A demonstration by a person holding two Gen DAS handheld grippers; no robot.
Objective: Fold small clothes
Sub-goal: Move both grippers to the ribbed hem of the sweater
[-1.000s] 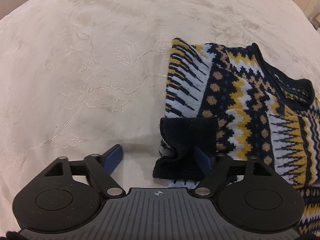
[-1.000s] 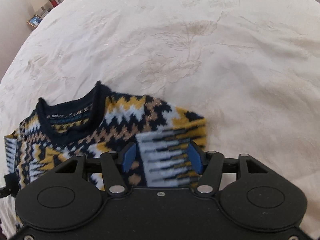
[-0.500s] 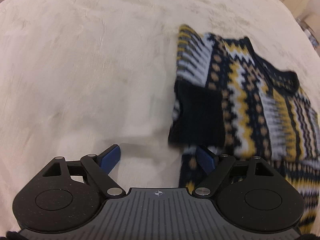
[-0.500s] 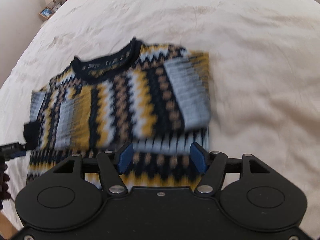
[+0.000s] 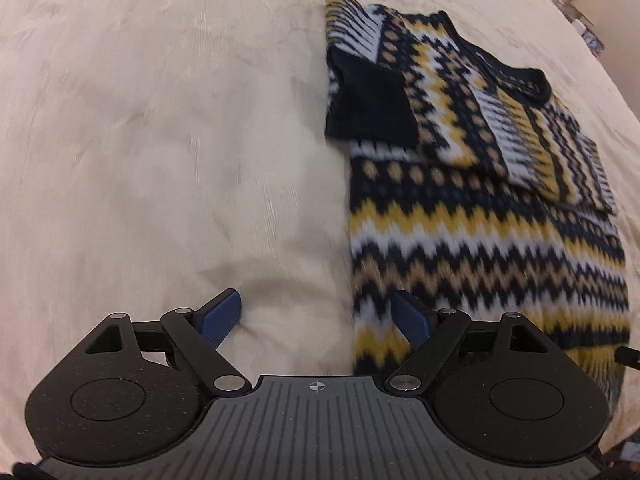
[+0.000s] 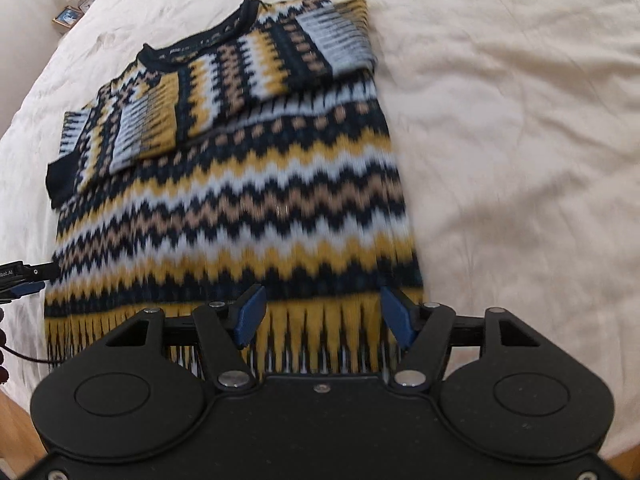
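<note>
A small navy, yellow, white and tan zigzag sweater (image 6: pixel 232 184) lies flat on a cream bedspread (image 6: pixel 520 120), both sleeves folded across its chest. In the left wrist view the sweater (image 5: pixel 480 216) fills the right side, its dark cuff (image 5: pixel 372 104) on top. My left gripper (image 5: pixel 318 316) is open and empty over the sweater's left edge near the hem. My right gripper (image 6: pixel 322 316) is open and empty above the fringe-patterned hem (image 6: pixel 320 320). The left gripper's tip (image 6: pixel 24 276) shows at the left edge of the right wrist view.
The cream bedspread (image 5: pixel 160 140) stretches wide to the left of the sweater. A nightstand with a lamp and framed pictures (image 6: pixel 76 4) stands beyond the bed's far left corner. Wood floor (image 6: pixel 12 420) shows at the near bed edge.
Both grippers have pulled back from the sleeves near the collar toward the hem. The sleeves now lie released across the chest, and the whole sweater body has come into view.
</note>
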